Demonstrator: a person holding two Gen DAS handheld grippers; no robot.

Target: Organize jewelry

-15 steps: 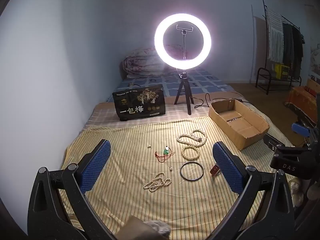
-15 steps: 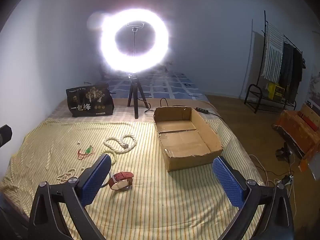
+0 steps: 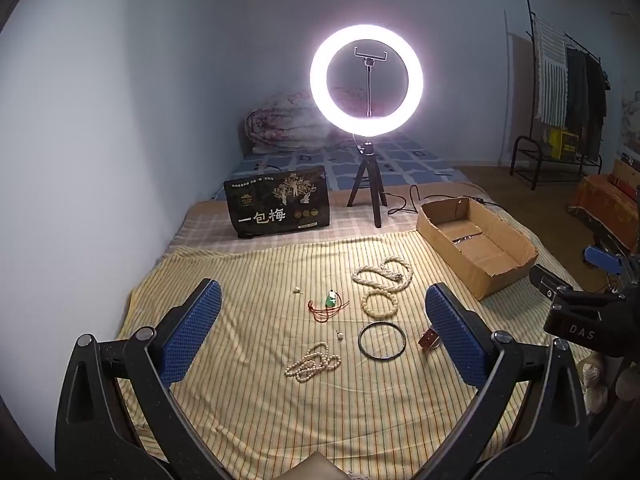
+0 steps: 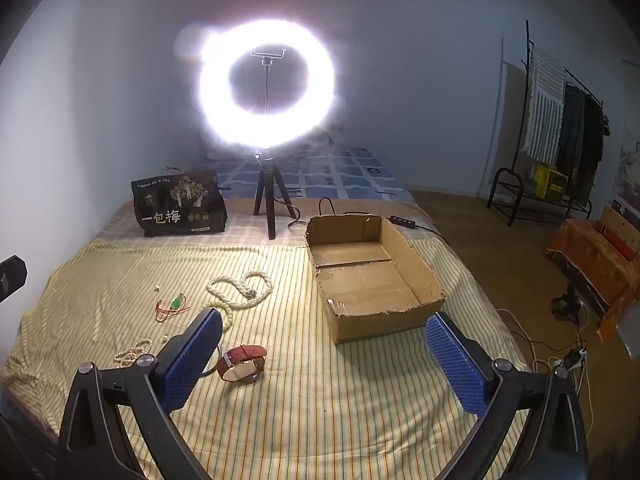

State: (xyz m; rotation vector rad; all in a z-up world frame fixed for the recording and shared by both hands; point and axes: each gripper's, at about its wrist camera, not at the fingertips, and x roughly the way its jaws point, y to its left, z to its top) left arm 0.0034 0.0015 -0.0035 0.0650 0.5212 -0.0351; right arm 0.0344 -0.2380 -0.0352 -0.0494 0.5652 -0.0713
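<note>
The left gripper (image 3: 320, 334) hovers above the striped cloth (image 3: 240, 420), tilted down, jaws fully apart and holding nothing; this wide setting suits a first approach to loose items. All jewelry lies flat on the cloth ahead of it, and none is in the box yet. Left to right in the left view: a small bead (image 3: 297, 290) at 11 o'clock from the jaw gap, a red cord with green pendant (image 3: 327, 305) at 12 o'clock, a pearl strand (image 3: 313, 366) at 6 o'clock, a rope necklace (image 3: 384, 276) and bead bracelet (image 3: 380, 302) at 1 o'clock, a dark bangle (image 3: 382, 341) at 3 o'clock. The watch (image 4: 242, 364) lies just beside the right gripper's left pad. The right gripper (image 4: 324, 358) likewise stands fully apart and empty. The box (image 4: 372, 280) sits open-topped at 12 to 1 o'clock from it, likely the collection point, placed within easy reach. A ring light (image 3: 366, 76) at the far edge illuminates the work area.
</note>
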